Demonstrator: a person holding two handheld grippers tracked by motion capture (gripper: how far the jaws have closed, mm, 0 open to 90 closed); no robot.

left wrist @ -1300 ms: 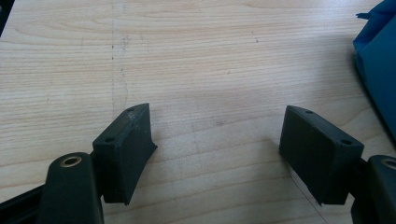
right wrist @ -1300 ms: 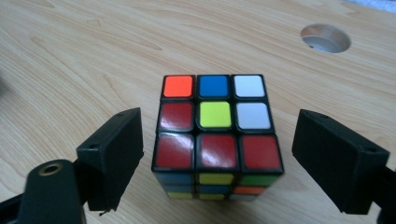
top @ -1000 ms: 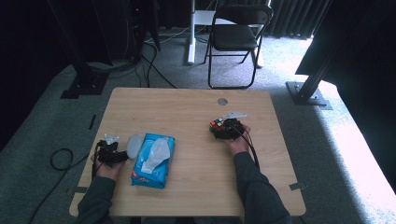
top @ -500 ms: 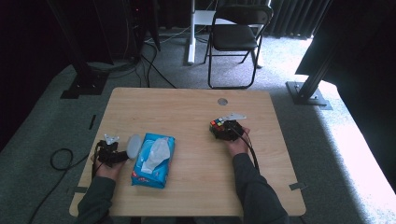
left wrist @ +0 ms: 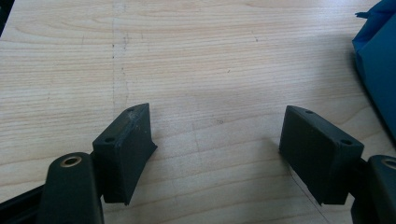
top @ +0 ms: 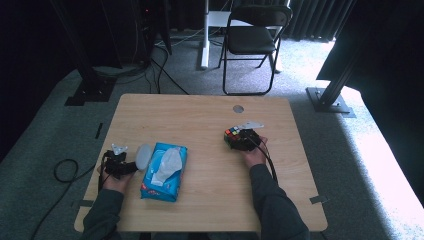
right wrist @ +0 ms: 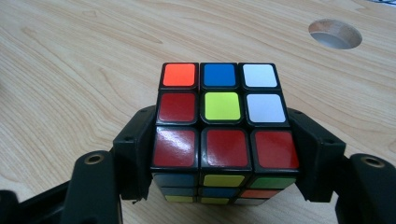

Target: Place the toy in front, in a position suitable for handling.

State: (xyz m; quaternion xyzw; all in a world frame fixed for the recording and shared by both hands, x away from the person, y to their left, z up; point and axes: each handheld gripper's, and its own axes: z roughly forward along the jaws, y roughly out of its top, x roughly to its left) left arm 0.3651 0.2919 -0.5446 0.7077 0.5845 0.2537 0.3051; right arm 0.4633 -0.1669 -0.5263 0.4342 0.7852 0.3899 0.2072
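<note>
A scrambled Rubik's cube (right wrist: 223, 126) sits between the two black jaws of my right gripper (right wrist: 224, 158), which press against its sides. In the high view the cube (top: 232, 134) rests on the right half of the wooden table (top: 200, 115), with the right gripper (top: 239, 139) shut on it. My left gripper (top: 125, 165) lies near the table's left edge, beside a blue pack of wet wipes (top: 164, 170). In the left gripper view its jaws stand wide apart over bare wood, the gripper (left wrist: 217, 154) open, and a corner of the blue pack (left wrist: 378, 70) shows at the right.
A round cable hole (top: 238, 108) lies in the table beyond the cube, also seen as the hole (right wrist: 335, 33) in the right gripper view. A black folding chair (top: 252, 40) stands behind the table. Cables run across the floor at the left.
</note>
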